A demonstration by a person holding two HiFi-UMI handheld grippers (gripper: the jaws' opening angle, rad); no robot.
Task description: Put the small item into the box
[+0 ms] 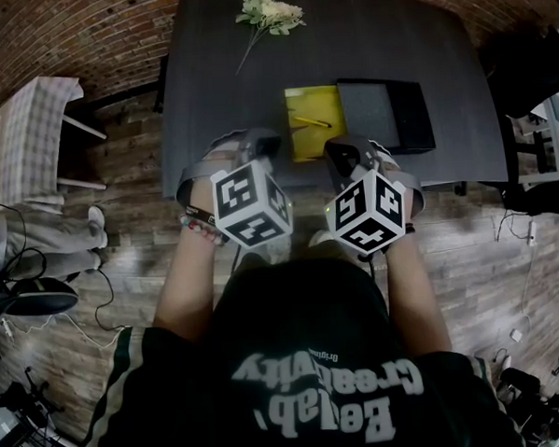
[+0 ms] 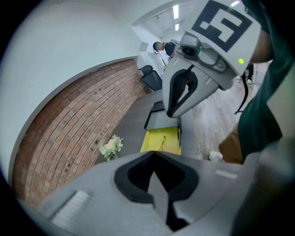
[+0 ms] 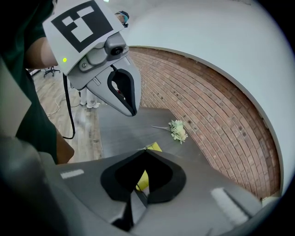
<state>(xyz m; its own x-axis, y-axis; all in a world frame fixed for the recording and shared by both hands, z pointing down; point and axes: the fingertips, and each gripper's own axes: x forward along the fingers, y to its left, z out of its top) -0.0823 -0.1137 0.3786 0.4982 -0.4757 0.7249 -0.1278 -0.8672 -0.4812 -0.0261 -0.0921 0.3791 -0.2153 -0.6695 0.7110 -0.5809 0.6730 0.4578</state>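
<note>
On the dark table (image 1: 217,100) a yellow tray (image 1: 313,123) lies next to a black open box (image 1: 386,115). A thin yellow stick-like item (image 1: 310,123) rests on the tray. In the left gripper view the tray (image 2: 152,143), the stick (image 2: 161,142) and the box (image 2: 159,119) show past the jaws. My left gripper (image 1: 267,145) and right gripper (image 1: 340,149) hover side by side at the table's near edge, short of the tray. Both are shut with nothing between the jaws: the left (image 2: 154,156) and the right (image 3: 145,153) each meet at the tip.
A bunch of pale flowers (image 1: 268,13) lies at the table's far side. A chair with a checked cover (image 1: 32,137) stands to the left on the wooden floor. Cables and gear lie at both sides. A brick wall (image 3: 216,124) runs behind the table.
</note>
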